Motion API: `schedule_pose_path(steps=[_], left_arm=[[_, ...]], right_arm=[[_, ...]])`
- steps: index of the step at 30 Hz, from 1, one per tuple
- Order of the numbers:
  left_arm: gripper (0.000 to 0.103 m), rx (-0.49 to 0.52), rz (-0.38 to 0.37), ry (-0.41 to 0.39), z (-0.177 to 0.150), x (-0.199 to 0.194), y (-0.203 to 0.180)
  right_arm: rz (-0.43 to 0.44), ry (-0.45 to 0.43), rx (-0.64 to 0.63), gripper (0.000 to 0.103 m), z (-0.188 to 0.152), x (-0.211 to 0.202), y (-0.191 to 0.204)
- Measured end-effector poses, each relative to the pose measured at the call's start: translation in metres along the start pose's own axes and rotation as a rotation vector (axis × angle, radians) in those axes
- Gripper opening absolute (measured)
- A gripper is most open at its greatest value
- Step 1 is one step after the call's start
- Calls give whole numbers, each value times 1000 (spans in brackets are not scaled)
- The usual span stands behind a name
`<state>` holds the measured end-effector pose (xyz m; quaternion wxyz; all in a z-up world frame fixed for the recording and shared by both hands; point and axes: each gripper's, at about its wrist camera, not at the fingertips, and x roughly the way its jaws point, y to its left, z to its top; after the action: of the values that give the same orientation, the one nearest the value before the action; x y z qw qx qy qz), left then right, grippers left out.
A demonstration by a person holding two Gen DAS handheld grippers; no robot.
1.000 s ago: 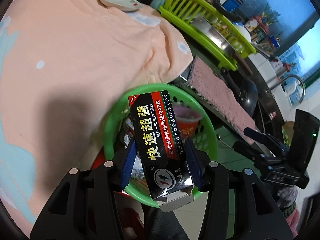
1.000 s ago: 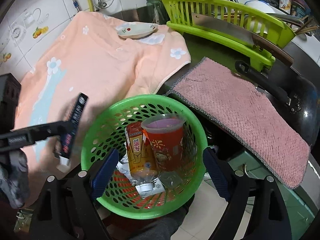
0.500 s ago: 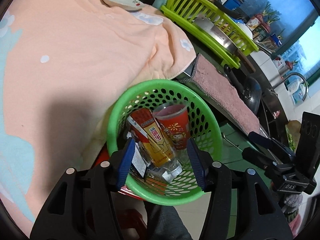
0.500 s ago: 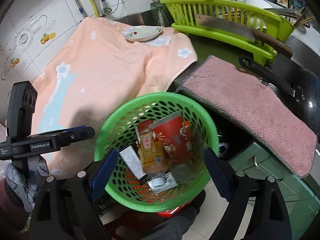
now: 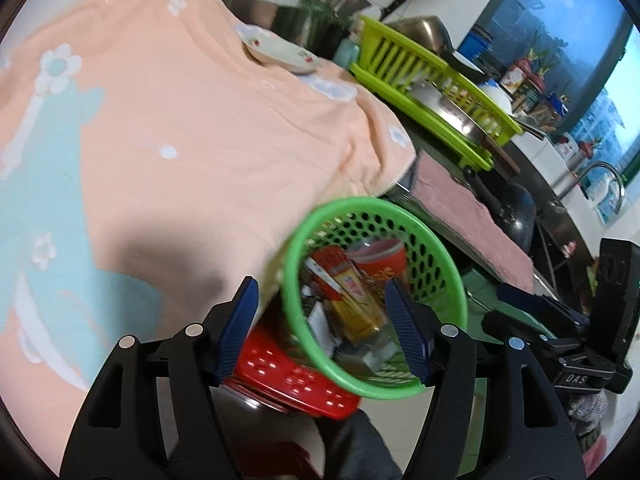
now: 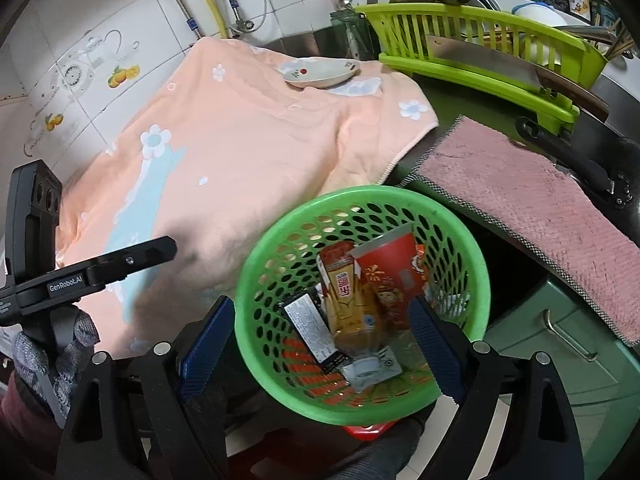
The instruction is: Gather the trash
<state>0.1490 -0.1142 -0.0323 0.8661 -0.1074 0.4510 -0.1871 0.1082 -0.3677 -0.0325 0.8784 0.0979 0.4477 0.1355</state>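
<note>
From here I see the peach towel [image 6: 248, 136] filling the tabletop from 9 to 12 o'clock. The green basket [image 6: 476, 280] sits low at 6 o'clock, holding a red cup [image 6: 394, 268], a yellow bottle [image 6: 348, 300] and the black glue box [image 6: 310, 328] (label up). My left hand-held gripper [image 5: 322, 320] is released, empty; my right hand-held gripper [image 6: 320, 340] likewise spread wide.

Green perforated basket [image 6: 360, 208] — peach, white-flowered cloth [image 6: 248, 128] — pink towel [image 6: 532, 208].
</note>
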Motion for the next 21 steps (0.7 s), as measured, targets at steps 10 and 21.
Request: schedule_pose_path(steps=[10,21], left_arm=[[78,14,114,-92,-7,-31,20],[93,41,232,-203,-20,-65,37]], right_arm=[[-17,-51,-43,89,-7,1,27],[-72,-115,-60,92,-11,-1,45]])
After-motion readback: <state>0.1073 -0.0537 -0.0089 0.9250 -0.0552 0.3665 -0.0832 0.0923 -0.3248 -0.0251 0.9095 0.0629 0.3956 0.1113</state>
